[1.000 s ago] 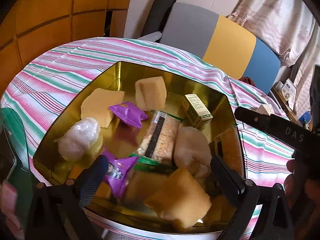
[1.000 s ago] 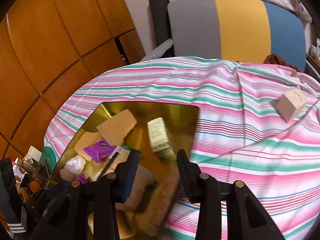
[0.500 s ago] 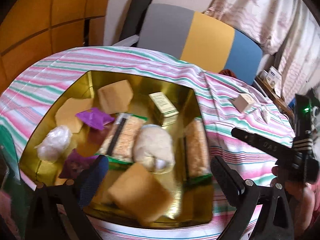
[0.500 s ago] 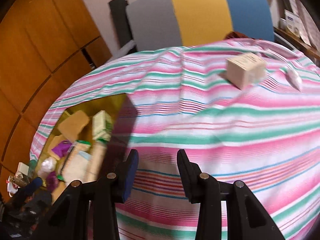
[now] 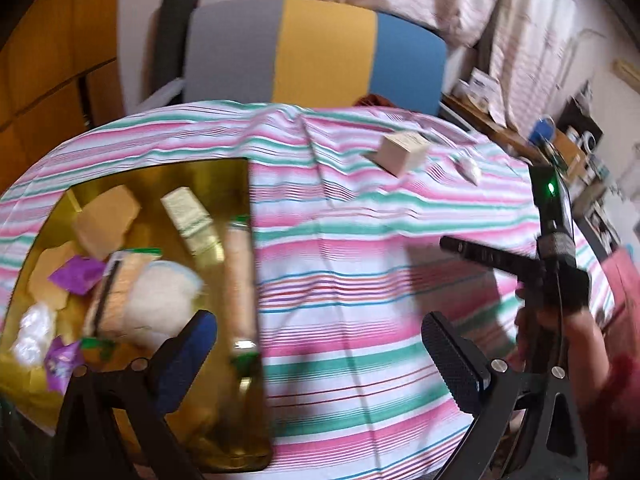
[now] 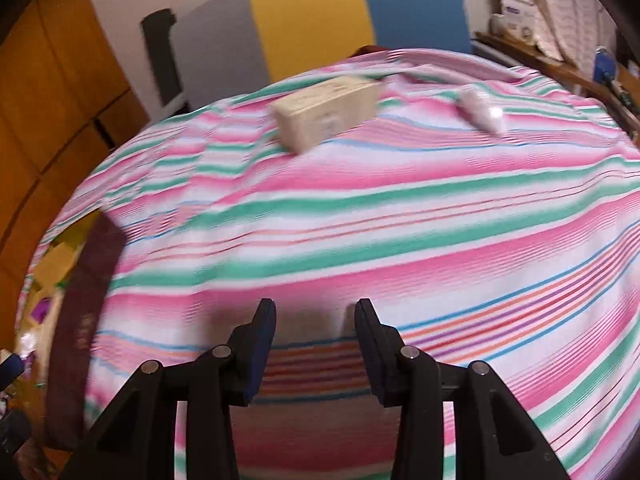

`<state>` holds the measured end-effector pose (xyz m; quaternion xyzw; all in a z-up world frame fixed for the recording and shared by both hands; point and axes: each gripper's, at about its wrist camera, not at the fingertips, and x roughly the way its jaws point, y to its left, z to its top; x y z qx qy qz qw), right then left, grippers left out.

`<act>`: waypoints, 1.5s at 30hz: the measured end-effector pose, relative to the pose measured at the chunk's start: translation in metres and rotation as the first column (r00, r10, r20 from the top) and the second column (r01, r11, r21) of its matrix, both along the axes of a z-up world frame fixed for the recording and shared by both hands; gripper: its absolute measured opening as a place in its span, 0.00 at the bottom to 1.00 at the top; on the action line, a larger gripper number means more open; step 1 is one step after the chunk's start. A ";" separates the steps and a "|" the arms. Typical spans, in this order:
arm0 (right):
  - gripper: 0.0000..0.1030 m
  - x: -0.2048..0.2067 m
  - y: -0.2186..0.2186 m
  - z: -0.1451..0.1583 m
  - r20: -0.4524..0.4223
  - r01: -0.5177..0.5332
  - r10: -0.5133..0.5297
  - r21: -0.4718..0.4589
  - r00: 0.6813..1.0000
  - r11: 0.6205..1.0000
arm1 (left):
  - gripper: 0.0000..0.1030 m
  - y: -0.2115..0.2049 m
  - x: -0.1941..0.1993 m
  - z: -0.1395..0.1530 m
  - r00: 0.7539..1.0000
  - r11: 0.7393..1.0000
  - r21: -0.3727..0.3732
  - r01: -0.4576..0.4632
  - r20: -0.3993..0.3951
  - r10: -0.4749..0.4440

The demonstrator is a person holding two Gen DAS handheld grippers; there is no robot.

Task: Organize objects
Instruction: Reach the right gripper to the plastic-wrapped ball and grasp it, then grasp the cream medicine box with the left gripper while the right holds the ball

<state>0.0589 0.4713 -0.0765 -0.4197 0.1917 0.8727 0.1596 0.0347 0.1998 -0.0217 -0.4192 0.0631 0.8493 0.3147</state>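
Note:
A gold tin at the left holds several snacks: tan packs, a purple packet, a small green-printed box and a white round pack. On the striped cloth lie a beige box and a small white packet. My left gripper is open and empty over the tin's right rim. My right gripper hovers over bare cloth short of the beige box, its jaws opening with nothing between them.
A chair back in grey, yellow and blue stands behind the table. Wooden panels line the left wall. A cluttered shelf and curtains are at the right. A hand holds the right tool.
Both views have swung right, away from the tin and over the striped cloth. The beige box and white packet are much nearer in the right wrist view. The right jaws stand slightly wider.

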 end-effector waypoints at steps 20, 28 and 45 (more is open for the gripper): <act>0.46 -0.087 0.199 0.009 -0.048 0.225 -0.220 0.175 0.974 0.959 | 1.00 0.067 -0.010 -0.015 0.995 0.994 -0.072 0.082 0.067 -0.077; 0.40 -0.100 0.207 -0.003 -0.088 0.174 -0.160 0.181 0.983 0.968 | 1.00 0.078 -0.015 -0.021 0.993 0.992 -0.088 0.089 0.085 -0.082; 0.17 -0.050 0.161 0.008 -0.091 0.121 -0.114 0.083 0.989 0.989 | 1.00 0.123 -0.046 -0.003 0.995 0.992 -0.082 0.092 -0.019 -0.093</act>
